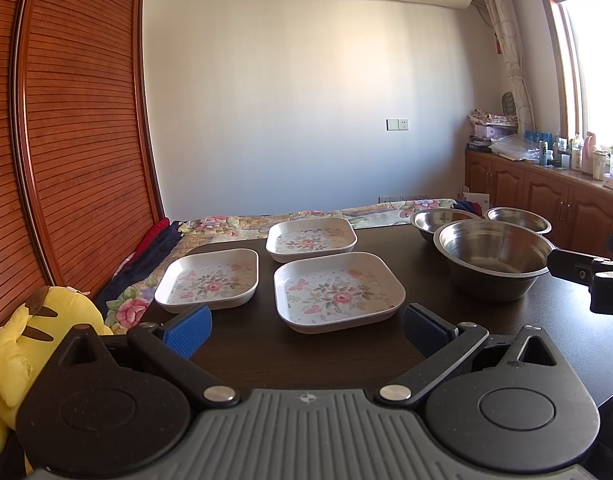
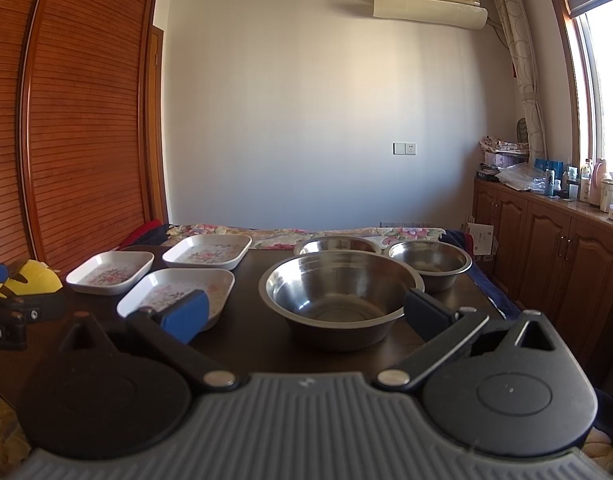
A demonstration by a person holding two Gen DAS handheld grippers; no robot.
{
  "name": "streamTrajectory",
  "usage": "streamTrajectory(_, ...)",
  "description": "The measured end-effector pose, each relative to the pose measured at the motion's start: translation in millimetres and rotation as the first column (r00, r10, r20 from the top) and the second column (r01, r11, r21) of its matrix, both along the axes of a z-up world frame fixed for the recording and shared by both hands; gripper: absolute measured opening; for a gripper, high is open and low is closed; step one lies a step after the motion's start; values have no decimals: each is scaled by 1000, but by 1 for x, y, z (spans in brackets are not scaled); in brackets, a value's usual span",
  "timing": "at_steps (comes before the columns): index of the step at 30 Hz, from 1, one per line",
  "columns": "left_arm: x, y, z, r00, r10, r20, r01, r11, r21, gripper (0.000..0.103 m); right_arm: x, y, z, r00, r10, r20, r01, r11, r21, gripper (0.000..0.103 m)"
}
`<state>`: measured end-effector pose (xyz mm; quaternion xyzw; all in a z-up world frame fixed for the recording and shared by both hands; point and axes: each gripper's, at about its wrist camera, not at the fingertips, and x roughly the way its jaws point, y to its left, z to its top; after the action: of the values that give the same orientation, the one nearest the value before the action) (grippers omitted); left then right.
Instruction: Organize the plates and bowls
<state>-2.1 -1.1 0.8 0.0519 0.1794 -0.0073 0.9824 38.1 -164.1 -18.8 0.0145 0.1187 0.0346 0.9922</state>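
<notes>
Leftmost, yellow plush toy (image 1: 46, 320) off the dark wooden table (image 1: 306, 360) edge. Then three white square floral plates (image 1: 338, 290) clustered, nearest just ahead of spread, empty left gripper (image 1: 306, 326). Rightward, three round steel bowls (image 2: 338, 292), largest just beyond right gripper (image 2: 306, 316), likewise spread, empty.

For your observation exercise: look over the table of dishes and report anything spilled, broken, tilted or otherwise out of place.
Nothing stands out. Three floral plates sit flat and apart on the dark table, and three steel bowls stand upright beside them. No spills or damage show.
</notes>
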Motion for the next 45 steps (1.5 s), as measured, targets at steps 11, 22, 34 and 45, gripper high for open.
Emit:
streamTrajectory(11,11,3,-7,999,4,-33,-4,1000,4,103,1,5,-1,1000,17,-5,-17,1000,-8,103)
streamTrajectory(22,45,18,-17,996,-3,-85,4,1000,9,103,24,24,6,994,107,-7,-107,992,-68,103)
streamTrajectory(34,93,42,-24,992,-11,-127,8,1000,-22,100,68,53,11,968,243,-57,-248,963,-106,103)
streamTrajectory(45,133,62,-39,983,-53,-178,38,995,-87,90,89,86,-8,936,319,-145,-331,942,-62,88)
